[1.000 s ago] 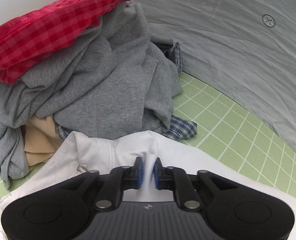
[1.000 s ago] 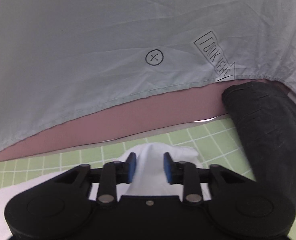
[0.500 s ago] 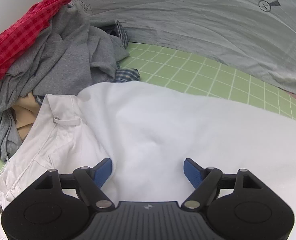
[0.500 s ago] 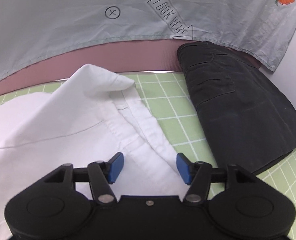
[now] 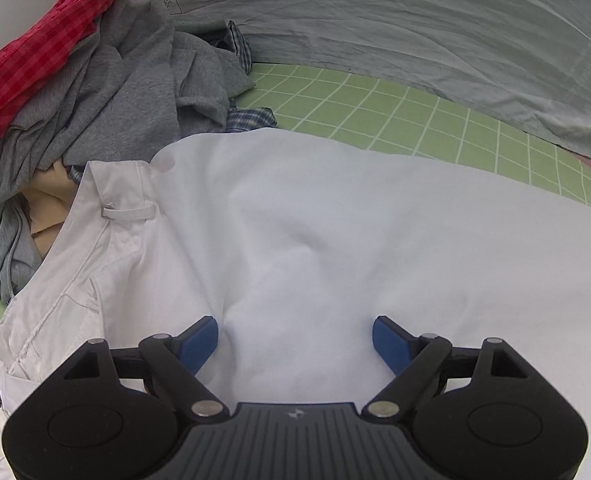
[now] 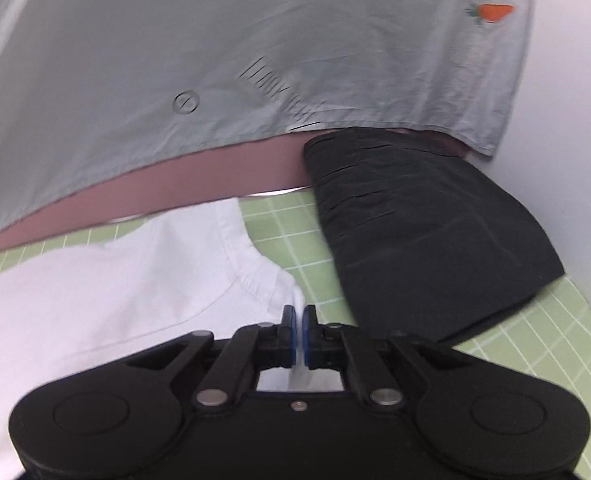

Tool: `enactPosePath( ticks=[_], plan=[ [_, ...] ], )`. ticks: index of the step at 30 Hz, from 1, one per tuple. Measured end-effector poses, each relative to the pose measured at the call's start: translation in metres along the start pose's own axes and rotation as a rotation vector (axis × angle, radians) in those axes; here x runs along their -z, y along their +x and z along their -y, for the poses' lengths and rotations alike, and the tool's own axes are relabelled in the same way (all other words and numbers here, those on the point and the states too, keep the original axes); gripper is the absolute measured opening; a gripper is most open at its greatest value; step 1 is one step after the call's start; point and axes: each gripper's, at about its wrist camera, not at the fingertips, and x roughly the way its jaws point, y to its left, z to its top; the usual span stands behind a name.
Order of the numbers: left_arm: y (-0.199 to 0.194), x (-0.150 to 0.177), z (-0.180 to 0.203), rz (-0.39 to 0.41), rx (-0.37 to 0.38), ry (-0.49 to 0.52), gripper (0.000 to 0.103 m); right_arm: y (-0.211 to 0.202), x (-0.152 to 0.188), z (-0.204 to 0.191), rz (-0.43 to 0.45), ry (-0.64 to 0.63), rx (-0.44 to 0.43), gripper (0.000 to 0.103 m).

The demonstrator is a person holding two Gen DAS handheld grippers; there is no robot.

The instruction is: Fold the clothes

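Observation:
A white garment (image 5: 315, 232) lies spread on the green grid mat (image 5: 395, 116); a belt loop and a waistband show at its left side. My left gripper (image 5: 295, 338) is open just above the white cloth and holds nothing. In the right wrist view the garment's hemmed edge (image 6: 143, 280) lies on the mat. My right gripper (image 6: 298, 332) is shut on the white garment's right corner, with cloth pinched between its blue pads.
A pile of clothes stands at the left: a red checked piece (image 5: 43, 52) on top, grey knit (image 5: 127, 80), blue plaid (image 5: 251, 118) and tan cloth beneath. A folded black garment (image 6: 423, 232) lies at the right. A pale grey sheet (image 6: 255, 40) hangs behind.
Both grippers let go of the white garment and opened. The left stays open over the cloth. The right has moved to the garment's right corner and shut on it.

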Motion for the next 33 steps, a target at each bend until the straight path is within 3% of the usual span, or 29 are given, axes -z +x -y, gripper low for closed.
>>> enactPosePath(
  ticks=[4,6,7,8,10,13,15,16,17,18,20,23,27,28,30,32,33],
  plan=[
    [0.002,-0.003,-0.002,-0.015,0.009,-0.012,0.089,0.013,0.021,0.017,-0.117,-0.008,0.110,0.008],
    [0.001,-0.004,-0.003,-0.020,0.014,-0.014,0.089,0.008,0.025,0.023,-0.120,0.010,0.138,0.011],
    [0.000,-0.004,-0.004,-0.020,0.017,-0.017,0.089,0.004,0.026,0.025,-0.117,0.021,0.149,0.022],
    [-0.001,-0.003,-0.005,-0.023,0.019,-0.021,0.089,-0.002,0.027,0.028,-0.104,0.054,0.152,0.042],
    [-0.004,-0.001,-0.005,-0.032,0.024,-0.029,0.089,-0.011,0.030,0.035,-0.084,0.142,0.141,0.060],
    [-0.007,0.002,-0.004,-0.040,0.035,-0.036,0.089,-0.009,0.040,0.040,-0.132,0.230,0.120,0.064],
    [-0.010,0.004,-0.003,-0.039,0.039,-0.026,0.089,-0.003,0.046,0.038,-0.172,0.251,0.122,0.064],
    [-0.011,0.005,-0.004,-0.038,0.042,-0.025,0.089,-0.003,0.047,0.038,-0.174,0.267,0.102,0.057],
    [-0.013,0.005,-0.004,-0.038,0.045,-0.024,0.089,-0.004,0.048,0.038,-0.174,0.292,0.071,0.030],
    [-0.015,0.005,-0.005,-0.037,0.047,-0.023,0.089,-0.005,0.048,0.039,-0.173,0.317,0.040,0.014],
    [-0.020,0.006,-0.008,-0.033,0.055,-0.028,0.089,-0.006,0.044,0.037,-0.166,0.298,0.038,0.010],
    [-0.034,0.010,-0.016,-0.021,0.071,-0.050,0.089,-0.005,0.034,0.033,-0.150,0.161,0.067,0.009],
    [-0.064,0.029,-0.027,-0.014,0.107,-0.081,0.089,-0.008,0.027,0.051,-0.135,0.254,0.072,0.011],
    [-0.073,0.037,-0.031,-0.010,0.121,-0.086,0.089,-0.015,0.025,0.052,-0.123,0.274,0.080,0.015],
    [-0.089,0.055,-0.038,-0.010,0.147,-0.102,0.089,-0.036,0.023,0.053,-0.089,0.288,0.079,0.031],
    [-0.102,0.074,-0.046,-0.024,0.169,-0.118,0.089,-0.062,0.026,0.054,-0.045,0.273,0.034,0.059],
    [-0.107,0.083,-0.050,-0.034,0.177,-0.124,0.090,-0.075,0.031,0.056,-0.029,0.271,0.010,0.064]
  ],
)
